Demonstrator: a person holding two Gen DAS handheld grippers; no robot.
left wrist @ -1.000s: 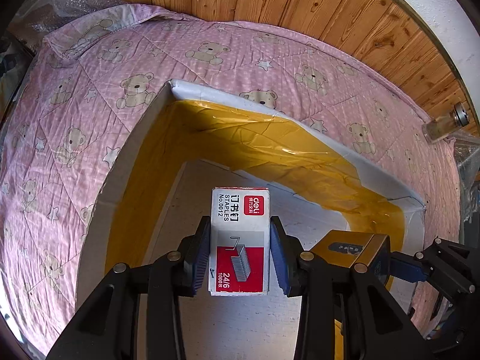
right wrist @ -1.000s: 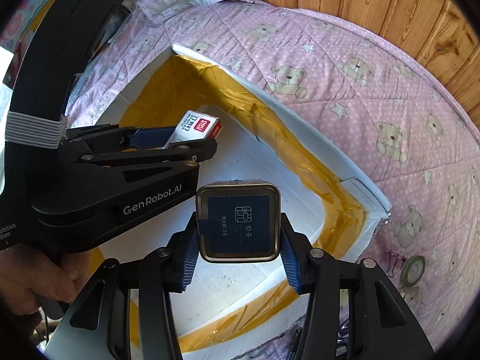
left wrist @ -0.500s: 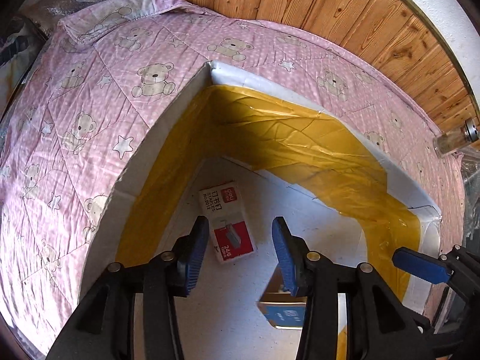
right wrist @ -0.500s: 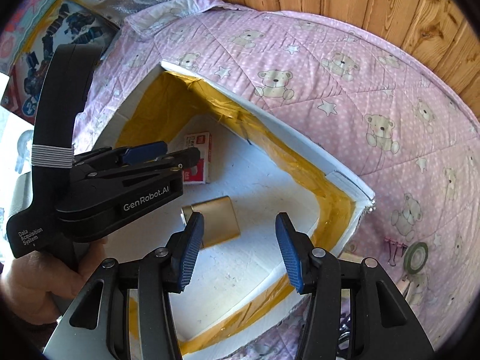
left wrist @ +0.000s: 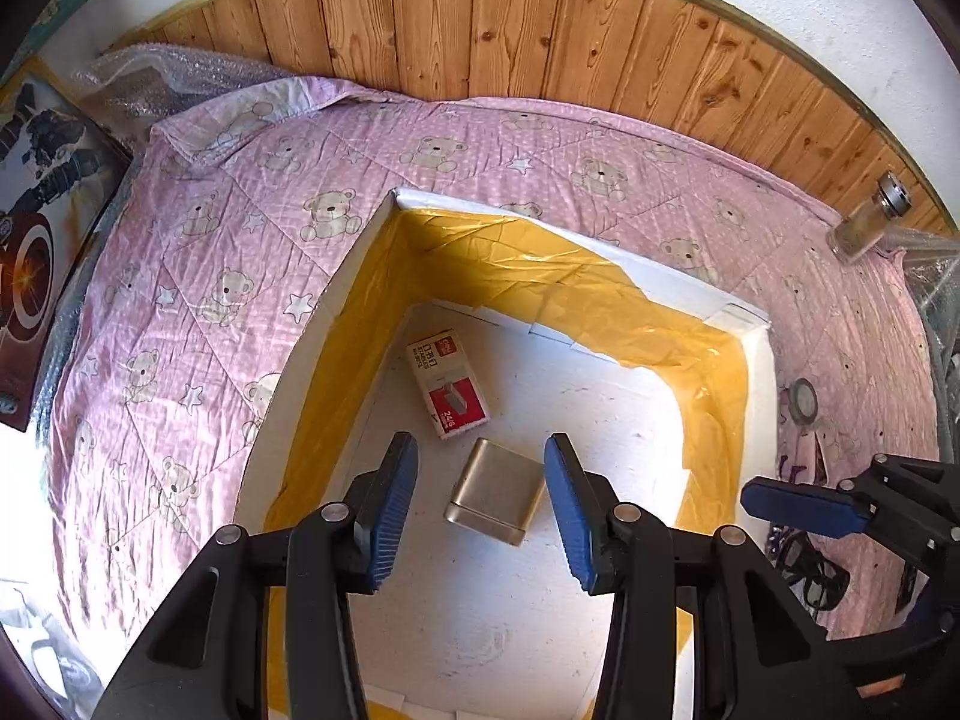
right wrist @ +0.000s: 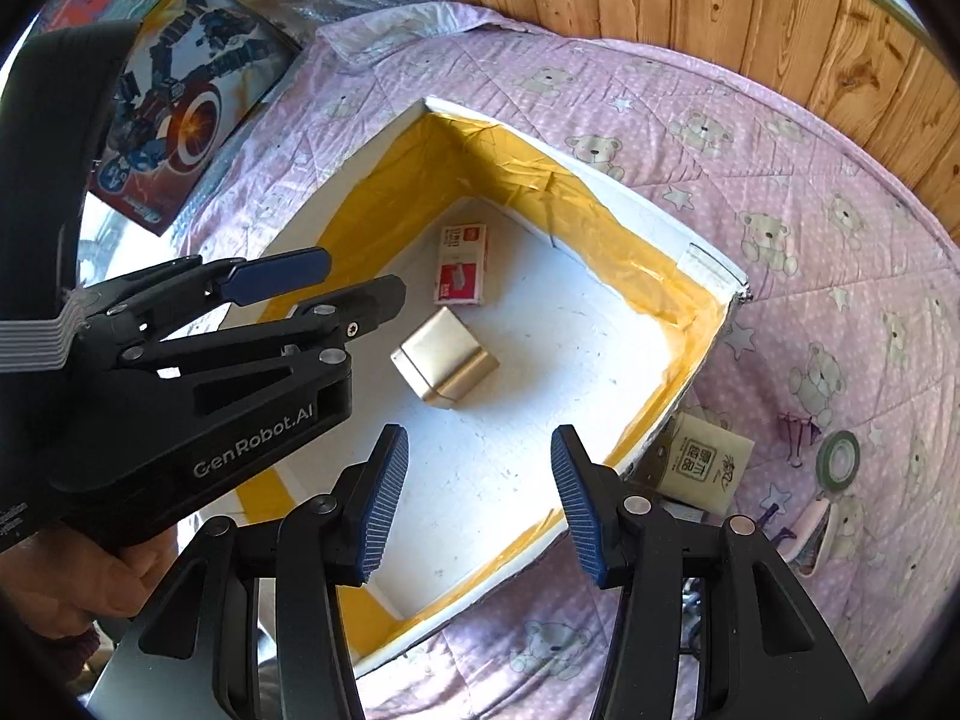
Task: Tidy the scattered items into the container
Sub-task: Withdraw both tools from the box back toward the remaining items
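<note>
White box [left wrist: 757, 360] on pink quilt [left wrist: 198, 276]

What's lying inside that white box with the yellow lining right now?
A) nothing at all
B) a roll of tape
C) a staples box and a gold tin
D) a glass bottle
C: the staples box and the gold tin both lie on the floor of the white box, apart from each other.

The box [left wrist: 360, 276] sits on the quilt [left wrist: 198, 276], which runs back to the wall panelling [left wrist: 540, 30]. Inside the box, the staple box [left wrist: 447, 384] lies toward the far corner with the tin [left wrist: 495, 492] just beside it on the near side. Outside the box to the right, the tape roll [right wrist: 839, 456] and a packet [right wrist: 708, 465] lie on the quilt, the packet against the box wall, and a glass jar [left wrist: 867, 222] stands at the far right edge
</note>
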